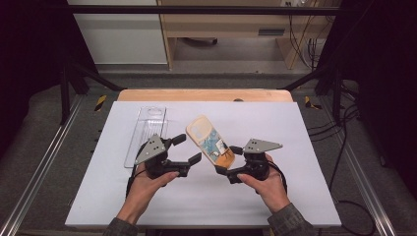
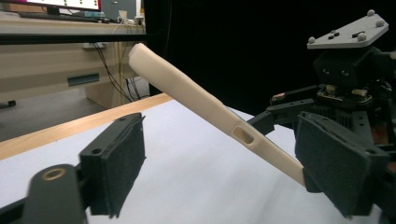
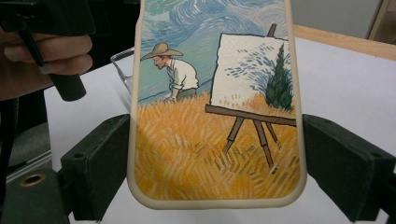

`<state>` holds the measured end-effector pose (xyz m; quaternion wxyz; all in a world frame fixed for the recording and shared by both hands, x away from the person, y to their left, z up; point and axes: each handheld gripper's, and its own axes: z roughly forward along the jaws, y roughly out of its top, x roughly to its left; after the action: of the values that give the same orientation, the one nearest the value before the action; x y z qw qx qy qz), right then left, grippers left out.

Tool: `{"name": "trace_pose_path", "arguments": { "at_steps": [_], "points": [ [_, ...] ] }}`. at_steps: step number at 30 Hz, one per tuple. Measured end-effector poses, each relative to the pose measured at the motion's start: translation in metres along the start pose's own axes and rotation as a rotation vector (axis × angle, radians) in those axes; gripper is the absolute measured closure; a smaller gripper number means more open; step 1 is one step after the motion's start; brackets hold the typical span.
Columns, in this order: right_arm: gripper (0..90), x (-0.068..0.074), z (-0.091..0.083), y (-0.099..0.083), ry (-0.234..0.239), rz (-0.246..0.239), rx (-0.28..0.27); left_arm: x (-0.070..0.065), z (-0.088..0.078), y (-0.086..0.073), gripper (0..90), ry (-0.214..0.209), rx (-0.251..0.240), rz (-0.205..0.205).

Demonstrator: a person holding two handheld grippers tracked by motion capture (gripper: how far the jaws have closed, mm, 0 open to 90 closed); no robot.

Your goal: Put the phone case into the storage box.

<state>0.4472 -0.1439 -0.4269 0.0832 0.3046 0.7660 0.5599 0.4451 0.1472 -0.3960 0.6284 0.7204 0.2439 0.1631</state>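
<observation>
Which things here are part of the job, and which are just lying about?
In the job:
- phone case, lifted off the table, gripped at its lower end
- right gripper, shut on it
- left gripper, open beside it
- clear plastic tray, probably its packaging

Lying about:
- wooden desk
- cables

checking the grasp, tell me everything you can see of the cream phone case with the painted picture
The cream phone case with the painted picture looks like soft plastic: a painter in a straw hat, an easel, a golden field. Its edge has a slot cut-out. The right gripper clamps its lower end, holding it tilted up off the white table.
</observation>
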Motion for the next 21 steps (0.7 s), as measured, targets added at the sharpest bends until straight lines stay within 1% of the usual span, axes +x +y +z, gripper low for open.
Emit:
{"name": "trace_pose_path", "arguments": {
  "at_steps": [2, 5, 7, 8, 10, 11, 13, 17, 21],
  "points": [
    [12.0, 0.0, 0.001, 0.0, 0.002, 0.001, 0.002, 0.0, 0.0, 0.0, 21.4, -0.003, -0.001, 0.003],
    [12.0, 0.001, 0.002, 0.0, 0.008, -0.001, 0.003, 0.001, 0.001, -0.001, 26.8, -0.014, -0.003, -0.012],
    [12.0, 0.001, 0.003, 0.0, 0.013, 0.001, 0.001, 0.002, 0.002, -0.002, 33.6, -0.02, -0.005, -0.017],
    [12.0, 0.001, 0.003, 0.0, 0.013, 0.001, 0.001, 0.002, 0.002, -0.002, 33.6, -0.023, -0.006, -0.021],
    [12.0, 0.001, 0.004, -0.001, 0.016, 0.004, 0.003, 0.004, 0.001, -0.001, 39.4, -0.028, -0.014, -0.027],
    [11.9, 0.001, 0.005, -0.001, 0.017, 0.004, 0.004, 0.005, 0.001, -0.001, 40.6, -0.029, -0.018, -0.031],
    [12.0, 0.001, 0.005, -0.001, 0.019, 0.005, 0.005, 0.007, -0.001, -0.001, 44.5, -0.034, -0.022, -0.042],
    [12.0, 0.002, 0.007, -0.001, 0.026, 0.009, 0.003, 0.011, -0.003, -0.001, 51.6, -0.043, -0.045, -0.079],
    [12.0, 0.002, 0.009, -0.002, 0.031, 0.015, 0.002, 0.014, -0.003, -0.001, 54.5, -0.046, -0.058, -0.106]
  ]
}}
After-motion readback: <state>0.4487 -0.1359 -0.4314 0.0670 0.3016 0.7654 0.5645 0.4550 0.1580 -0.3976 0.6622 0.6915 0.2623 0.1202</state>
